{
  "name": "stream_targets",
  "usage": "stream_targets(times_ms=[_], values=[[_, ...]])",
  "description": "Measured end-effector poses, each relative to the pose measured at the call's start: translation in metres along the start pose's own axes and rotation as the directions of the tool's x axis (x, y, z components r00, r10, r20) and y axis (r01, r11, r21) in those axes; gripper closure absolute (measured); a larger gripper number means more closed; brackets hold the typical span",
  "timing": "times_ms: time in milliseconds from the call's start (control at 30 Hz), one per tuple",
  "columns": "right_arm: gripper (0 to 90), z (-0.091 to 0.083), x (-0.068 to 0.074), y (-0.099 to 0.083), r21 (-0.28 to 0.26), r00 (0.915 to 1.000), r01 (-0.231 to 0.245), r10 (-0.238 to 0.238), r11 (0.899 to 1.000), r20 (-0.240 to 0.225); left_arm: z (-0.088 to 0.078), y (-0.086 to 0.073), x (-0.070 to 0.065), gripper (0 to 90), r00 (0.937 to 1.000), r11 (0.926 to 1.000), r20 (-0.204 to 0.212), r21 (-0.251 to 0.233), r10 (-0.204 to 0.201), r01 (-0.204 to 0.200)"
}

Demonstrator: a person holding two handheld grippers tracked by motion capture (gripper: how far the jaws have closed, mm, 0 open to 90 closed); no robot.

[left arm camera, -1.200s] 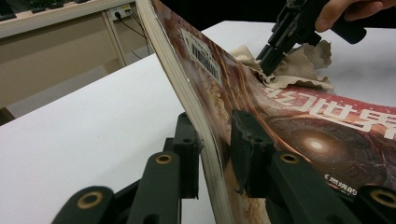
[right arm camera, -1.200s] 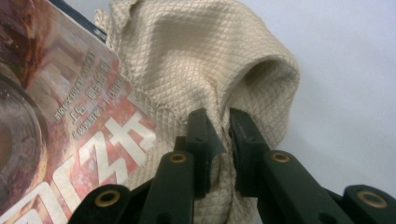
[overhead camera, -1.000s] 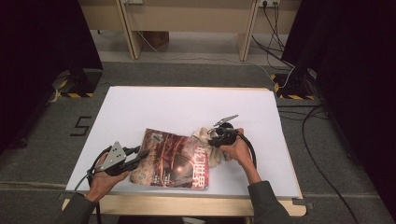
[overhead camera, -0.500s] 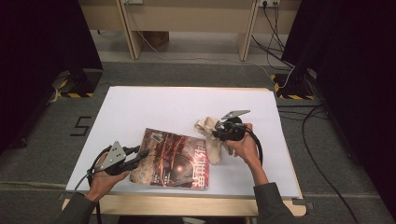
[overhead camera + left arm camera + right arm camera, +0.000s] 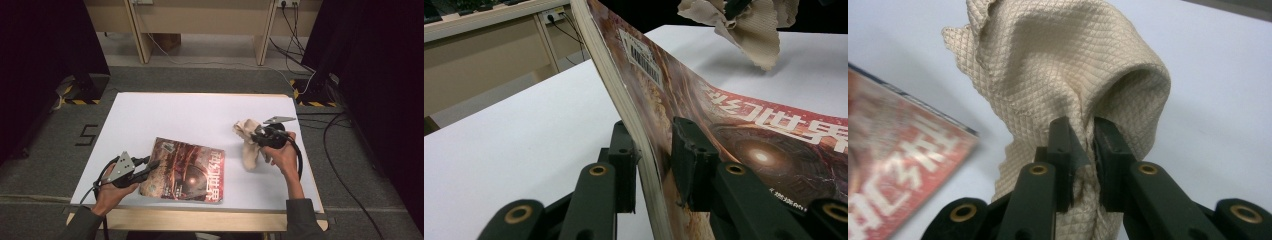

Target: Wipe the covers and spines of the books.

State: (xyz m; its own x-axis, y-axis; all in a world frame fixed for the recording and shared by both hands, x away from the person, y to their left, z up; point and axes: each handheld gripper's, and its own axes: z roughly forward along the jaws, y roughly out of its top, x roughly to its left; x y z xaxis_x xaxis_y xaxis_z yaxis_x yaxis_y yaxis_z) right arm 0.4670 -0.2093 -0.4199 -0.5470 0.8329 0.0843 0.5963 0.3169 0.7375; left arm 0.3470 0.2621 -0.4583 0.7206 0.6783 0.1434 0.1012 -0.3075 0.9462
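A red-brown magazine (image 5: 185, 169) lies at the front middle of the white table (image 5: 165, 117). My left gripper (image 5: 151, 165) is shut on its left edge; in the left gripper view the jaws pinch the magazine (image 5: 724, 125) by its page edge at my left gripper (image 5: 654, 165). A beige quilted cloth (image 5: 248, 142) hangs off the table to the right of the magazine, with my right gripper (image 5: 256, 136) shut on it. In the right gripper view the cloth (image 5: 1058, 65) bunches between the jaws of my right gripper (image 5: 1080, 150), and the magazine (image 5: 893, 165) shows blurred at the left.
Grey carpet surrounds the table. Wooden desk legs (image 5: 262, 30) and cables (image 5: 310, 75) stand beyond its far edge. The cloth (image 5: 749, 25) also hangs high in the left gripper view.
My right gripper has lifted the cloth off the magazine's right side and carried it to the right and up. The left gripper and the magazine have stayed in place.
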Motion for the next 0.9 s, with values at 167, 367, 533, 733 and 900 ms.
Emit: stream_targets(times_ms=[167, 367, 533, 733, 900], values=[[79.5, -0.005, -0.020, -0.013, 0.019, 0.9971, -0.044, 0.042, 0.999, 0.064, 0.000, 0.000, 0.000, 71.6, 1.0000, 1.0000, 0.000, 0.000, 0.001, -0.001], [79.3, 0.000, -0.035, -0.028, 0.074, 0.9912, -0.071, 0.062, 0.995, 0.117, 0.000, 0.000, 0.000, 71.6, 1.0000, 1.0000, 0.001, -0.001, 0.001, -0.001], [79.1, 0.007, -0.043, -0.038, 0.110, 0.9881, -0.097, 0.082, 0.989, 0.130, 0.000, 0.001, 0.000, 71.6, 1.0000, 1.0000, 0.002, -0.001, 0.002, -0.002], [79.0, 0.011, -0.046, -0.042, 0.120, 0.9870, -0.107, 0.091, 0.987, 0.132, 0.000, 0.000, 0.000, 71.6, 1.0000, 1.0000, 0.001, -0.001, 0.000, 0.000], [78.8, 0.014, -0.045, -0.043, 0.137, 0.9872, -0.096, 0.077, 0.986, 0.139, 0.001, 0.001, 0.000, 71.6, 1.0000, 1.0000, 0.001, -0.002, 0.001, -0.001]])
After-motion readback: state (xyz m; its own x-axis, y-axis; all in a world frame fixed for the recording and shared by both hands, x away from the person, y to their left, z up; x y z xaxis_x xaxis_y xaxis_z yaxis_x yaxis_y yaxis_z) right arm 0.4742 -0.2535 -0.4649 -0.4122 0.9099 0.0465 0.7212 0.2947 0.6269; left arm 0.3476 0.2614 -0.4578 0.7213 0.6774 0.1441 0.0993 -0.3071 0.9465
